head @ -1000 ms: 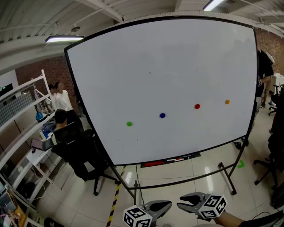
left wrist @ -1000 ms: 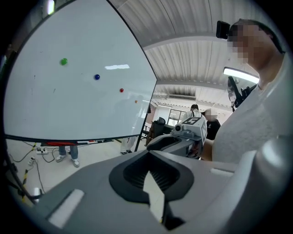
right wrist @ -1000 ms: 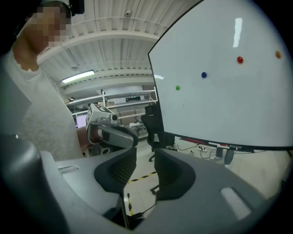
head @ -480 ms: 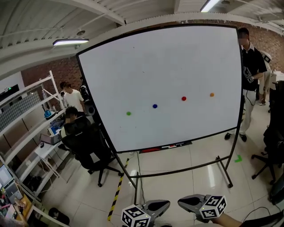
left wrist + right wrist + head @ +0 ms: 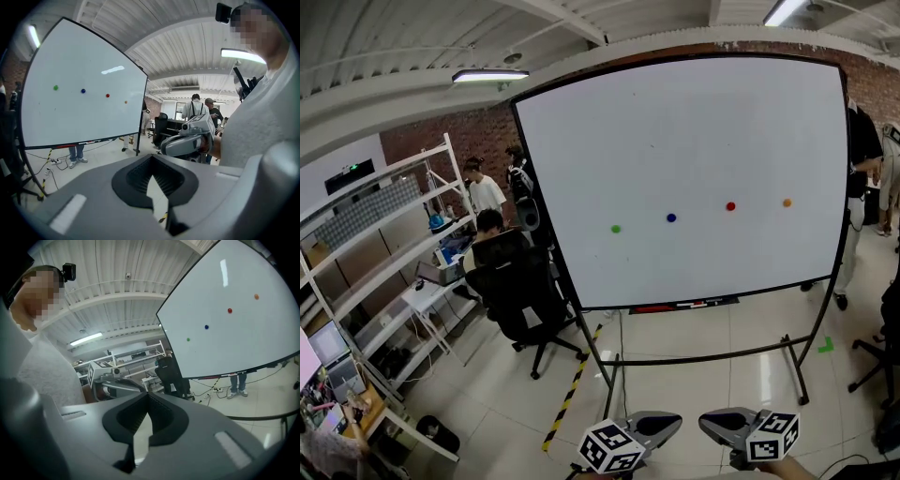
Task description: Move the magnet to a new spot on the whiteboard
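Small round green magnet [image 5: 616,229], blue magnet [image 5: 671,217], red magnet [image 5: 730,206] & orange magnet [image 5: 787,202] dot the white whiteboard [image 5: 694,122] in a row, far off. My L tongs [image 5: 673,424] & R tongs [image 5: 706,424]: both pressed together, empty.

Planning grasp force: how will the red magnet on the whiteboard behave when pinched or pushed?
The red magnet is a small round button clinging to the upright whiteboard, so it is probably rigid and light. Pushed sideways, it likely slides on the smooth surface rather than drops. Its small size leaves little to pinch, so it may slip.
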The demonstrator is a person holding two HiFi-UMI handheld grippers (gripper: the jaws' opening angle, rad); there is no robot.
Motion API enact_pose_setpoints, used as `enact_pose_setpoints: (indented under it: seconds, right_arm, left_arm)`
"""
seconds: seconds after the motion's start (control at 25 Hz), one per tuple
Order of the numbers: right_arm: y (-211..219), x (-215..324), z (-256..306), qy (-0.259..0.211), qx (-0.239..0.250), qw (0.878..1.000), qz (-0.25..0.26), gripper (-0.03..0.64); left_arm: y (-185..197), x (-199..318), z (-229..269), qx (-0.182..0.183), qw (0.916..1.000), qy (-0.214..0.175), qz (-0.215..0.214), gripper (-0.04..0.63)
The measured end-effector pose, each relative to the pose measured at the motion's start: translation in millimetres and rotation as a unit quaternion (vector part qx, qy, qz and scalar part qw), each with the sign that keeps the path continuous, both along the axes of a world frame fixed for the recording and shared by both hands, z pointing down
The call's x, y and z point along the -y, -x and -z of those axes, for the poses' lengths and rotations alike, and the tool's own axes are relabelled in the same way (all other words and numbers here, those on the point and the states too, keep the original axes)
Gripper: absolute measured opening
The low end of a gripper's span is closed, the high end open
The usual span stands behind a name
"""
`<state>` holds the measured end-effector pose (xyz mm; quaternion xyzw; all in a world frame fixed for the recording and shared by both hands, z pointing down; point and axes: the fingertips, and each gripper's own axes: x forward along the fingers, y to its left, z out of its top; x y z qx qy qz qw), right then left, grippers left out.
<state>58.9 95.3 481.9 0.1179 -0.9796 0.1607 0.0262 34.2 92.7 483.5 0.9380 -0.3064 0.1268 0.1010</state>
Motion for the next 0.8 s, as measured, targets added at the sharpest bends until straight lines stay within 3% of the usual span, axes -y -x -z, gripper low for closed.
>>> enact_pose_setpoints:
  seconds: [0.44,0.8]
  right_arm:
    - [39.2,-0.3,16.0,-0.016,-0.014,1.000,0.002,0.005]
    - [57.9,-7.6,-3.1,0.001,-0.041,0.999,0.003,0.005]
  left_arm:
    - [27.7,-8.2,15.5,-0.019,0.9996,0.008,-0.022,-0.015]
    - [40.4,-14.3,-0.8,-0.033,0.9985,0.033,-0.029,-0.015]
